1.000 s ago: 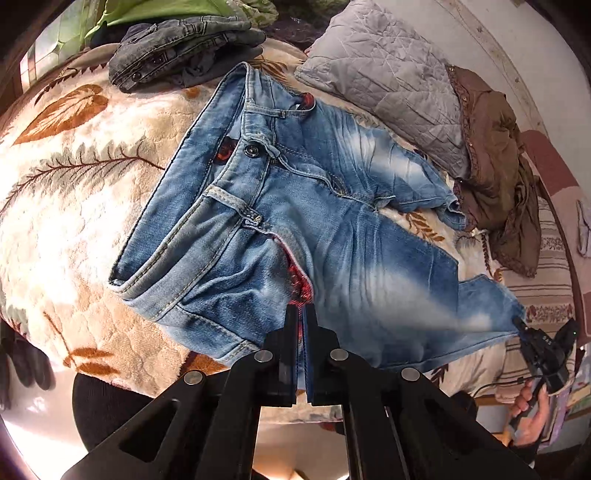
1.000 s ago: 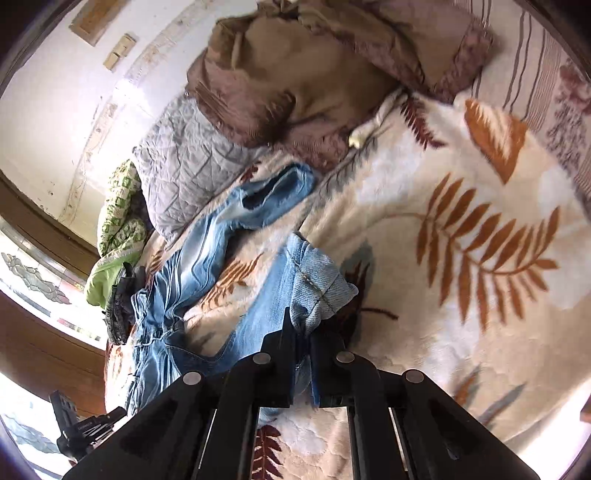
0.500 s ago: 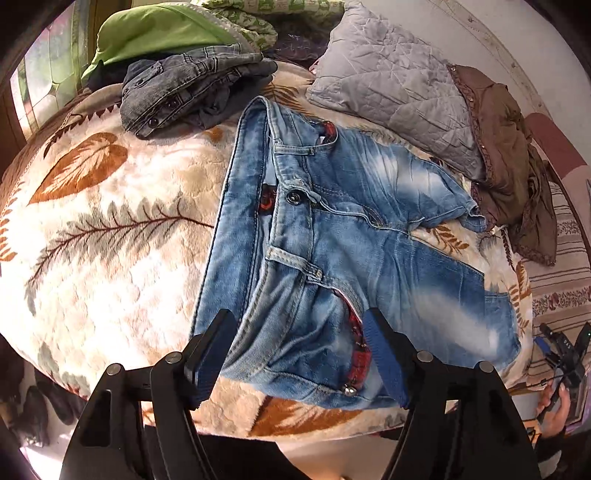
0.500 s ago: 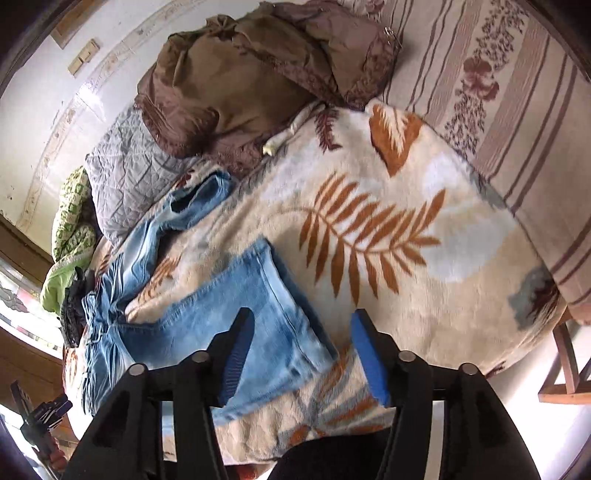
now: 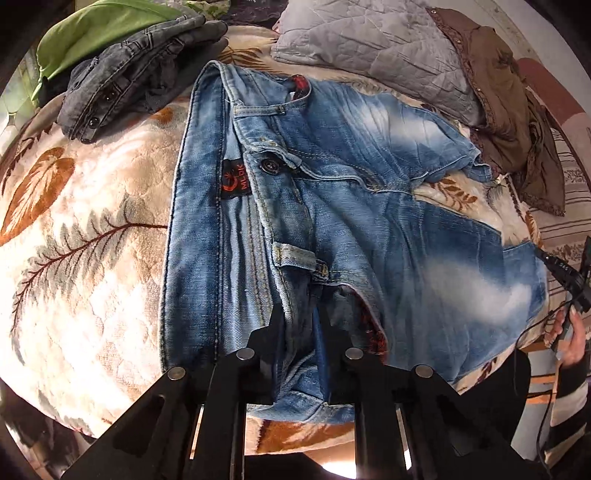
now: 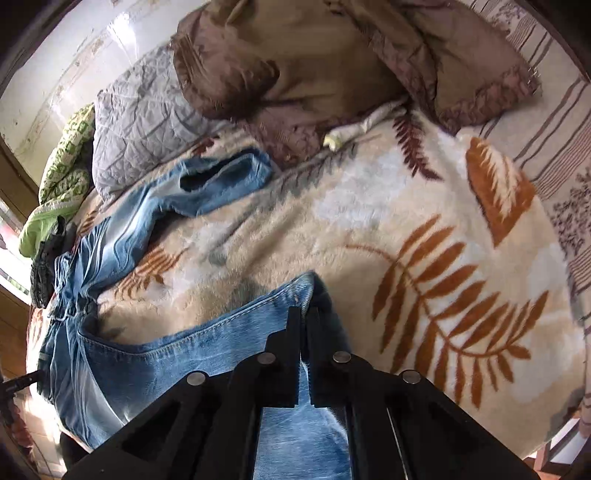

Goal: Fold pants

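Observation:
Light-blue jeans (image 5: 369,206) lie spread on a leaf-patterned blanket (image 5: 85,229), waistband to the left, legs running right. My left gripper (image 5: 300,317) is shut on the near waistband corner of the jeans. In the right wrist view the jeans (image 6: 155,354) stretch away to the left, one leg (image 6: 221,177) lying farther back. My right gripper (image 6: 303,314) is shut on the hem of the near leg. The other hand-held gripper (image 5: 569,273) shows at the right edge of the left wrist view.
A dark grey denim garment (image 5: 140,62) and green cloth (image 5: 96,29) lie at the far left. A grey quilted pillow (image 5: 376,48) and a brown garment (image 5: 513,107) lie behind the jeans. A striped sheet (image 6: 554,125) borders the blanket (image 6: 406,221).
Half a second ago both grippers were open over the jeans. Now the left has closed on the waistband corner and the right on the near leg hem.

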A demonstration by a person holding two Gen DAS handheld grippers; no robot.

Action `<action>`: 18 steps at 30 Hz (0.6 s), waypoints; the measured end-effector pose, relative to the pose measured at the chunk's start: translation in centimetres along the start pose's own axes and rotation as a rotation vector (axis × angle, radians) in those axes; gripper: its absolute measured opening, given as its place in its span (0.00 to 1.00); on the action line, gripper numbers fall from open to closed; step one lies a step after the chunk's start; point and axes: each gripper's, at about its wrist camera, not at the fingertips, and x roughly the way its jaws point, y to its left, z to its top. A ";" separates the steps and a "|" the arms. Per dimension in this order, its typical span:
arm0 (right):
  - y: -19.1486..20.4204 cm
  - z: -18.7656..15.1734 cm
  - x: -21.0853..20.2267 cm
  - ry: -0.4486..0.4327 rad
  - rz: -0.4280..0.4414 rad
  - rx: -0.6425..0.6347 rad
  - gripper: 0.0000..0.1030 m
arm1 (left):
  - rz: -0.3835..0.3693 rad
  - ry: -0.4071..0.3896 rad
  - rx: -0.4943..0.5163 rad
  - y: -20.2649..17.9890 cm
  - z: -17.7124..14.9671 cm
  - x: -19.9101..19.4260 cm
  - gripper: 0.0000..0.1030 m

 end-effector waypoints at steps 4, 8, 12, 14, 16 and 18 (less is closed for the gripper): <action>-3.8 -0.5 4.1 0.125 -0.061 0.109 0.02 | 0.082 0.051 -0.027 0.1 0.2 2.9 0.13; -3.9 -0.5 3.1 0.104 -0.082 0.110 0.15 | 0.065 0.032 -0.033 0.6 -0.4 0.7 0.12; -3.6 1.3 0.3 0.042 -0.074 0.098 0.20 | 0.054 -0.029 -0.023 1.6 0.2 -3.0 0.14; -2.2 2.7 -0.1 0.028 0.008 0.104 0.39 | 0.027 -0.065 -0.031 1.9 1.9 -4.6 0.25; -0.2 4.1 0.5 0.027 0.100 0.110 0.46 | 0.005 -0.102 -0.056 1.8 4.1 -5.2 0.48; 2.3 5.5 2.0 0.049 0.208 0.126 0.47 | -0.009 -0.104 -0.087 1.7 6.7 -4.0 0.52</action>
